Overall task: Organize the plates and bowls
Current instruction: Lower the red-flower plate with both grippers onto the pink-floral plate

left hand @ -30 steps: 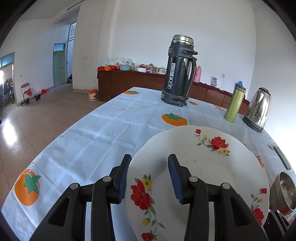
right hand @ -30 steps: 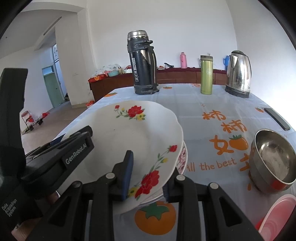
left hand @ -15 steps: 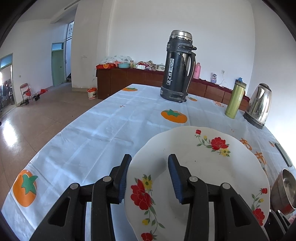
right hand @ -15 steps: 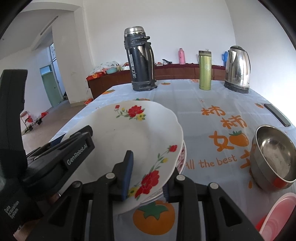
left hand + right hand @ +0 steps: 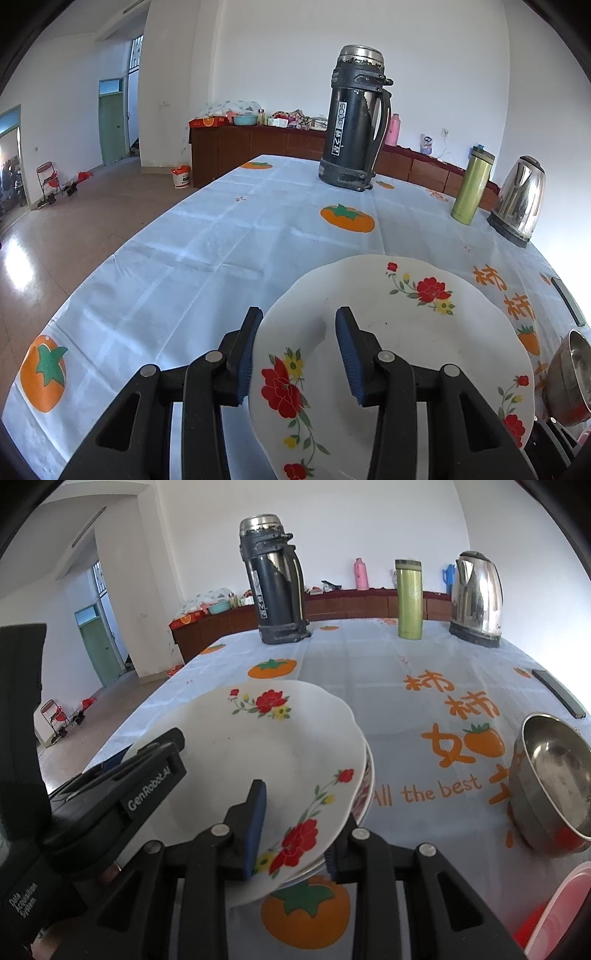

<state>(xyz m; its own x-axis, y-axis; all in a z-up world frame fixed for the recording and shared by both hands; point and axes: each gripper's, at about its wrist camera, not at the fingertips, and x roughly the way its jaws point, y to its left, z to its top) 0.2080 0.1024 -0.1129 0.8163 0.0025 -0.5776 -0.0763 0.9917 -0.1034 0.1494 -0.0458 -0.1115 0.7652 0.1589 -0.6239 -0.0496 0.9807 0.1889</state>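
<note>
The left gripper has its two blue-padded fingers on either side of the near rim of a white flowered plate, one pad outside the edge and one over the plate's inner face; whether both pads truly press on the china I cannot tell, since a visible gap shows beside the inner pad. The right gripper sits at the plate's other near edge, with one finger above the rim and the other below it; they look clamped on the rim, though the lower pad is partly hidden. The plate is tilted up at the near side and sits over a second plate, whose edge peeps out at the right, on the blue tablecloth with its orange fruit prints. Off to the right a steel bowl stands well apart from the plates, with a pink-and-red dish at the corner. At the far end stand a dark flask, a green bottle and a kettle. The step in hand seems to be stacking this plate on the one beneath. Next, the plate wants lowering level until it nests, both grips then eased off together so it does not slide.
</note>
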